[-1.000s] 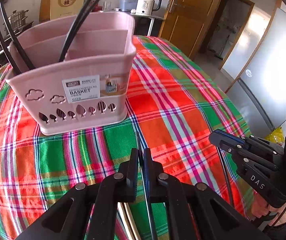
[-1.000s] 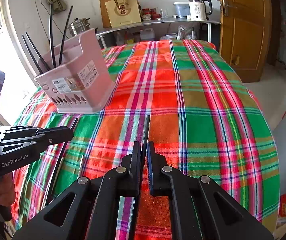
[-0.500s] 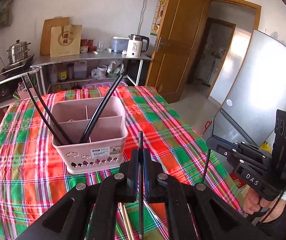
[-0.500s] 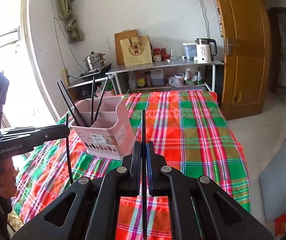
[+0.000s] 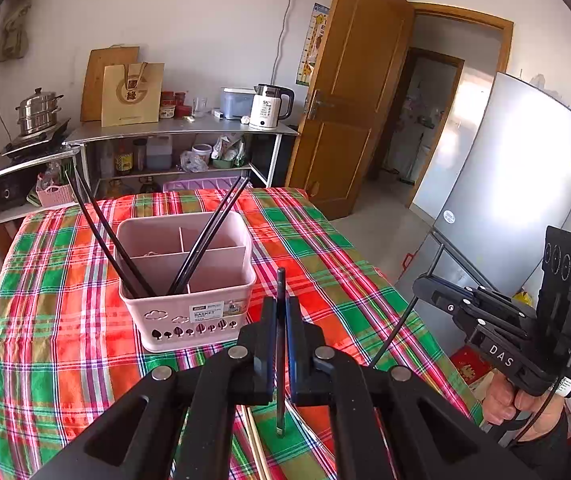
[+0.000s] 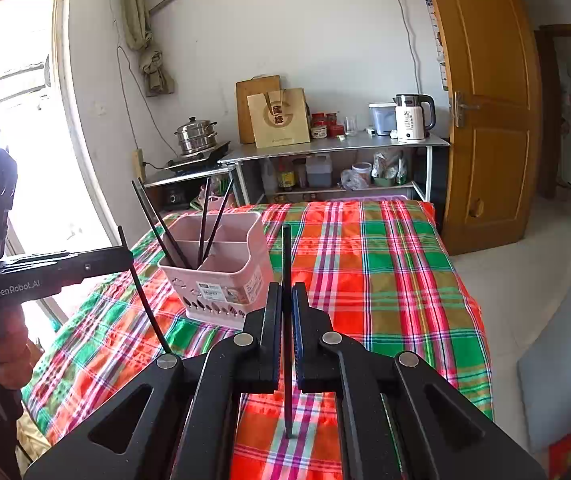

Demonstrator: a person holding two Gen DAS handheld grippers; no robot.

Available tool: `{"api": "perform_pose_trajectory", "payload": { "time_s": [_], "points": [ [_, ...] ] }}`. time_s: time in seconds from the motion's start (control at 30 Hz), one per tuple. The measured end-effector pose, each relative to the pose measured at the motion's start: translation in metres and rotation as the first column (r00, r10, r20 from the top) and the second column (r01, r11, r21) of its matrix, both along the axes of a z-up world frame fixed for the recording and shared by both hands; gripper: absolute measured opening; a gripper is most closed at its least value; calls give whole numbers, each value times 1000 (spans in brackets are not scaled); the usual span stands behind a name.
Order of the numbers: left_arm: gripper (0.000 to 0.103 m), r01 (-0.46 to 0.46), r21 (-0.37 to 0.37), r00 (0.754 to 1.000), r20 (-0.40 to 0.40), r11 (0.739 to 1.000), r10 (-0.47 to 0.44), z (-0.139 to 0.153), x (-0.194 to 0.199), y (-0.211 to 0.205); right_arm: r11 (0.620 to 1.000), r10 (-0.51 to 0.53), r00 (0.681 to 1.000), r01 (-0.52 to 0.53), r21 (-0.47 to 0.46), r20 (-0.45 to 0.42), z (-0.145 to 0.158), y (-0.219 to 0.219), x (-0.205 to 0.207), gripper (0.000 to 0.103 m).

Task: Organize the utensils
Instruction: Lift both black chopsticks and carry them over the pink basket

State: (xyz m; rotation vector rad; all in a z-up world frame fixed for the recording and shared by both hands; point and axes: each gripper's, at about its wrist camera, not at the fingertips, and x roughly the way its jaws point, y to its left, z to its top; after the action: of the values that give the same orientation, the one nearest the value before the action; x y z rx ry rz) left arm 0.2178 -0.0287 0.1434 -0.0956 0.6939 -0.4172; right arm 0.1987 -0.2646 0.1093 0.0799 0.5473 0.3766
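Left claw [image 5: 280, 312]: jaws pressed nearly together on one black chopstick [image 5: 280, 344], which runs upright through the lower centre of the left wrist view.
Right claw [image 6: 285, 304]: jaws likewise almost closed, pinching a second black chopstick [image 6: 286, 332] at lower centre of the right wrist view.
Change since a second ago: both claws were low over the plaid tablecloth [image 5: 57, 344], sticks near the surface; both are now raised and tipped up, each stick clear of the cloth.
Pink basket [image 5: 189, 280]: centre of the left wrist view, left of centre in the right wrist view; stands on the cloth with four black chopsticks [image 5: 205, 240] leaning in its near compartments.
Leftovers: pale sticks [image 5: 253, 440] lie on the cloth under the left claw, at bottom centre; how many cannot be told.
Meaning for task: pick-up appears complete for this pair; the next step is probably carrying both over the basket's open top and lowering them in.
Risk: thin sticks may pivot in the grip or catch a divider.
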Motion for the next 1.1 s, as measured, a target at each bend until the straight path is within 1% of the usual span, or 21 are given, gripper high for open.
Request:
{"api": "perform_pose_trajectory", "payload": {
  "time_s": [0.27,0.53,0.83,1.1],
  "points": [
    [4,-6,-12,1000,-3,1000,6,9,-5,14,1000,10,1000,-10,4,24,12,4,-4,5],
    [4,-29,-2,999,34,1000,29,31,-7,30,999,36,998,-37,15,53,28,14,-3,5],
    [4,-90,3,993,83,996,90,73,3,58,994,97,992,-101,47,82,49,44,17,5],
    [4,-152,5,980,130,988,151,112,26,79,985,139,983,-150,85,122,75,70,36,5]
  ]
}}
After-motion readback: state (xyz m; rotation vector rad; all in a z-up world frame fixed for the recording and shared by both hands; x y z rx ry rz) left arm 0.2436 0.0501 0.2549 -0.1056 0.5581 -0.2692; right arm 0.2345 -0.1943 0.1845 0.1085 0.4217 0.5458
